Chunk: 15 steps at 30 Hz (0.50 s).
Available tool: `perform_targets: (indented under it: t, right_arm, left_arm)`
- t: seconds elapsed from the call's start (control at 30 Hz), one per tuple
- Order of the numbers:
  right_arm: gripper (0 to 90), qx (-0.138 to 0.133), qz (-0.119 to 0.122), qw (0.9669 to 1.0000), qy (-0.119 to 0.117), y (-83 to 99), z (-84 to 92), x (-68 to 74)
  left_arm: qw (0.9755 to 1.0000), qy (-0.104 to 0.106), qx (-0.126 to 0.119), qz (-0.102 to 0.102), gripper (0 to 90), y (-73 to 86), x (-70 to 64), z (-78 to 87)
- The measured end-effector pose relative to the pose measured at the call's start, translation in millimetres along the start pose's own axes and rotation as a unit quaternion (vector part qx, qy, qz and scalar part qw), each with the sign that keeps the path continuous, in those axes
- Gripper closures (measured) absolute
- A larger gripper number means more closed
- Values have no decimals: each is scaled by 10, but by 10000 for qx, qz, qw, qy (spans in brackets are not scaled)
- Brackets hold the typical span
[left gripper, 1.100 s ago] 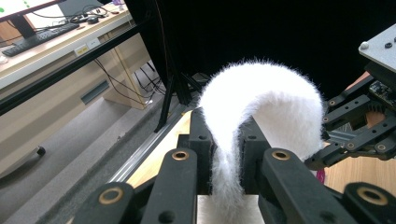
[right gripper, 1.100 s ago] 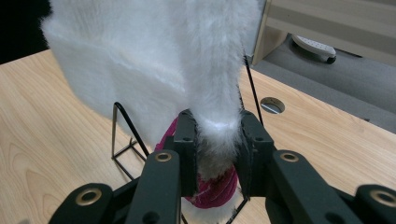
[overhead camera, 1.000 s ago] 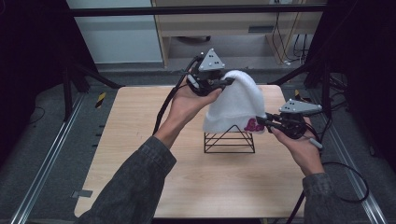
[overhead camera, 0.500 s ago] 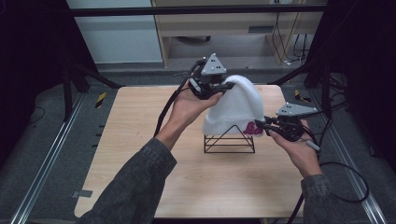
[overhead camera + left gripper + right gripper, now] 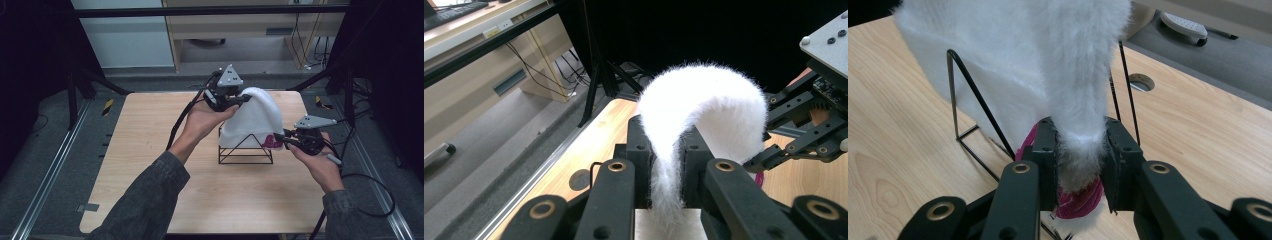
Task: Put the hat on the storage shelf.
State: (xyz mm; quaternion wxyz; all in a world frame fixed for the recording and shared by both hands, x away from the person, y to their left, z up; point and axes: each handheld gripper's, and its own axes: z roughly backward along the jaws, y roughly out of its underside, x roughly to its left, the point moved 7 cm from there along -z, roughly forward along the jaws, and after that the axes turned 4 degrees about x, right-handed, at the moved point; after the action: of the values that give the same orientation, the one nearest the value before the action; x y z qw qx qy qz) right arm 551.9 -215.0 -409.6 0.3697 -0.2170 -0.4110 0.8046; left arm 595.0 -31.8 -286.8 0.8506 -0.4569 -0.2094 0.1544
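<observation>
A fluffy white hat [image 5: 256, 120] with a magenta patch [image 5: 274, 142] at its hem drapes over a black wire stand [image 5: 245, 152] in the middle of the table. My left gripper [image 5: 243, 99] is up at the hat's top, shut on the white fabric [image 5: 704, 110]. My right gripper [image 5: 280, 138] is at the hat's lower right edge, shut on the hem where white fur [image 5: 1075, 75] meets the magenta patch [image 5: 1078, 197]. The stand's wire legs [image 5: 975, 97] show beside the right jaws. The other gripper [image 5: 809, 125] shows at the right of the left gripper view.
The light wooden table [image 5: 150, 150] has bare surface left of and in front of the stand. A round hole [image 5: 1141, 81] lies in the tabletop behind the stand. Black frame rails [image 5: 50, 165] run along both sides, and a wooden shelf unit [image 5: 250, 30] stands beyond the far edge.
Both grippers keep their hold on the hat. The left hand has shifted slightly, and the hat stays draped on the stand.
</observation>
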Motion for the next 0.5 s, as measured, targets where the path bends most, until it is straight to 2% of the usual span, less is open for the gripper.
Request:
perform_targets:
  t: [0.23, 0.5]
  right_arm:
    - [713, 48, -73, 10000, -42, 89, -42, 9]
    - [709, 173, -26, 9998, 16, 143, -91, 10]
  left_arm:
    - [10000, 54, 59, -17, 796, 39, -47, -51]
    - [9998, 134, 106, 32, 796, 116, -77, -104]
